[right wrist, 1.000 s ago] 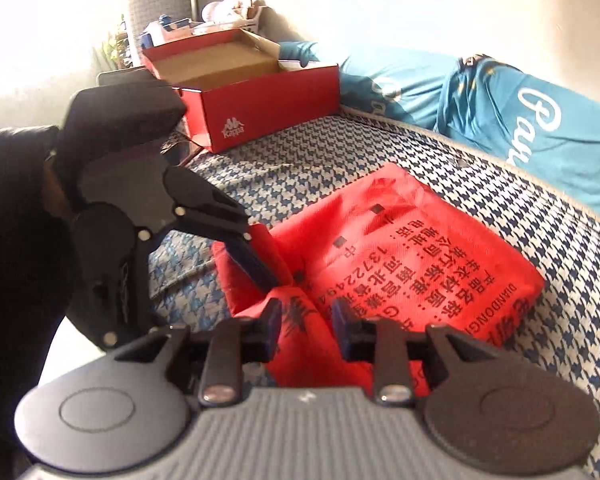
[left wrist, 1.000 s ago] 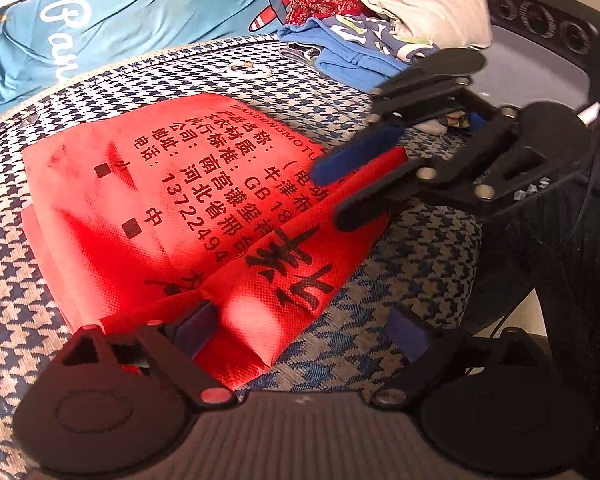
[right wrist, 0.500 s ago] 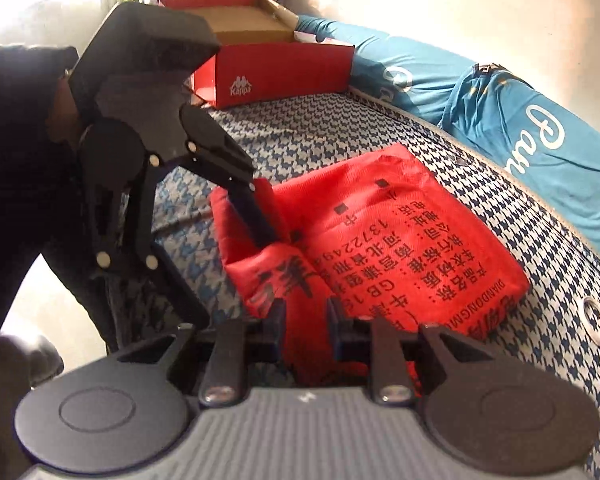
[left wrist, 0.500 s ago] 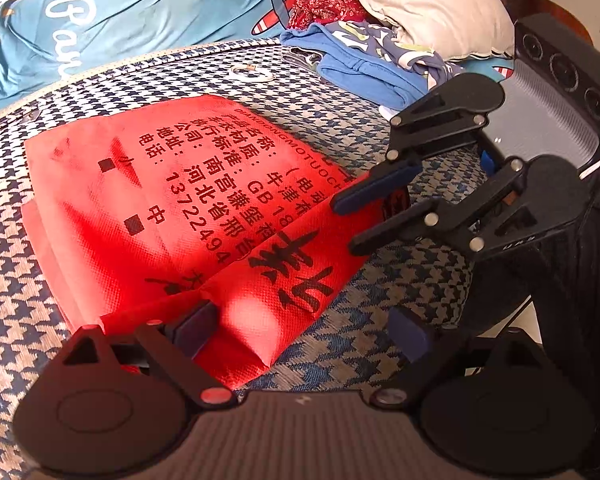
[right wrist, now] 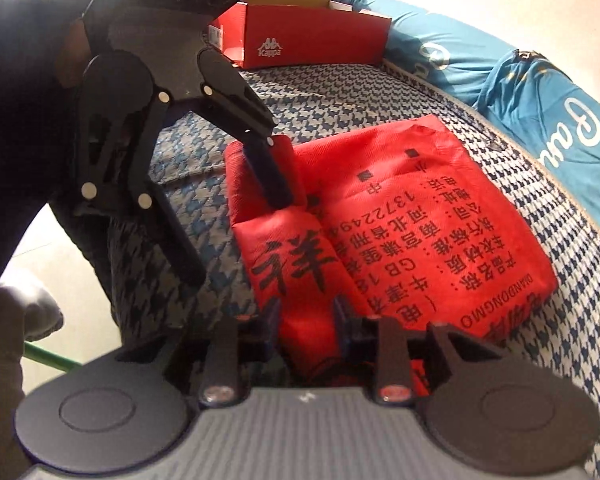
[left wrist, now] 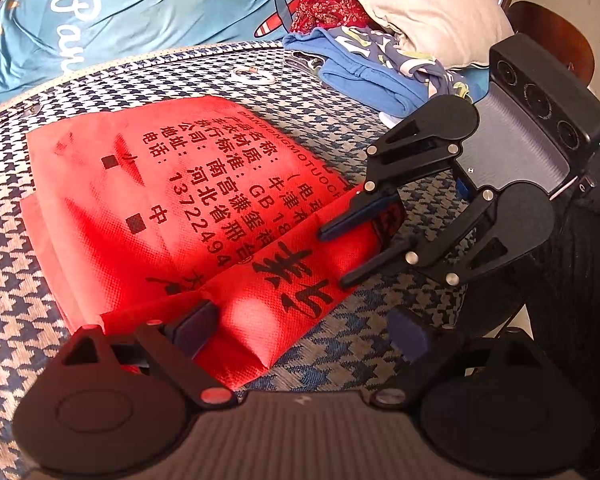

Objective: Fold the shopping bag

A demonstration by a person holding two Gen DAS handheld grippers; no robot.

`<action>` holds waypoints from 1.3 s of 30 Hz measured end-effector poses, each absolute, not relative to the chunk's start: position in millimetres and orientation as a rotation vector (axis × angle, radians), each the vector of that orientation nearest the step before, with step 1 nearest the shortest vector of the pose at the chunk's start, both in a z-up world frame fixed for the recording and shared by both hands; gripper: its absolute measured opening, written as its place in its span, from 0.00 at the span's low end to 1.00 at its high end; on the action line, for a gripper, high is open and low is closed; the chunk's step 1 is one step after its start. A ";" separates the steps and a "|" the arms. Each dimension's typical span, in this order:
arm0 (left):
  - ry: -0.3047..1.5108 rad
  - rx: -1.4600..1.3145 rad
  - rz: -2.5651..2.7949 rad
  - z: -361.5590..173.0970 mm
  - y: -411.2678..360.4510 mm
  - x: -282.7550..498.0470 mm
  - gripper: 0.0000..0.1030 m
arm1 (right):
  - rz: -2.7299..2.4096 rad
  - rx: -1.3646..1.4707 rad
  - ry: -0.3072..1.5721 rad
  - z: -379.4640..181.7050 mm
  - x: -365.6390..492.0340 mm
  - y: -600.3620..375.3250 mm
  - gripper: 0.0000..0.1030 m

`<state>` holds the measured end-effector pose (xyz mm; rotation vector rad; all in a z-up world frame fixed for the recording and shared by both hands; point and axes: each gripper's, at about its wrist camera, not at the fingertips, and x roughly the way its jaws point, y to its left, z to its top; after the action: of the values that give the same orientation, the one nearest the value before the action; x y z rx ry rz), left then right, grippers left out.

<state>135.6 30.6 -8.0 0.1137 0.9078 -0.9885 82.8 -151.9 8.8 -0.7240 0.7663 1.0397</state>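
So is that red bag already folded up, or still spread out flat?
Folded, mostly. The red shopping bag lies as a compact layered rectangle on the checked cover, with its near edge turned over into a strip on top.

The right tongs (right wrist: 306, 320) hide the red bag's (right wrist: 400, 216) near corner.

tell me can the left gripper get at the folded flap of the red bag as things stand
Probably yes. The left gripper is wide open right at the red bag, one finger already lying on the flap. The right gripper, jaws opening around the flap's other end, does not block it.
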 end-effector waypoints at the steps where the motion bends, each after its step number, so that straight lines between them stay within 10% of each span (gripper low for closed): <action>1: 0.908 0.112 -0.989 -8.1 30.8 135.8 0.89 | 1.051 -0.740 0.762 7.8 80.6 -150.9 0.53; 39: 0.890 0.160 -0.973 -9.3 24.0 128.1 0.91 | 0.996 -0.923 0.649 -1.6 66.3 -142.2 0.37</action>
<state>128.1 24.0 -9.3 0.1603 0.8897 -0.9729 66.3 -142.2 -1.6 -0.9226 0.6489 0.9963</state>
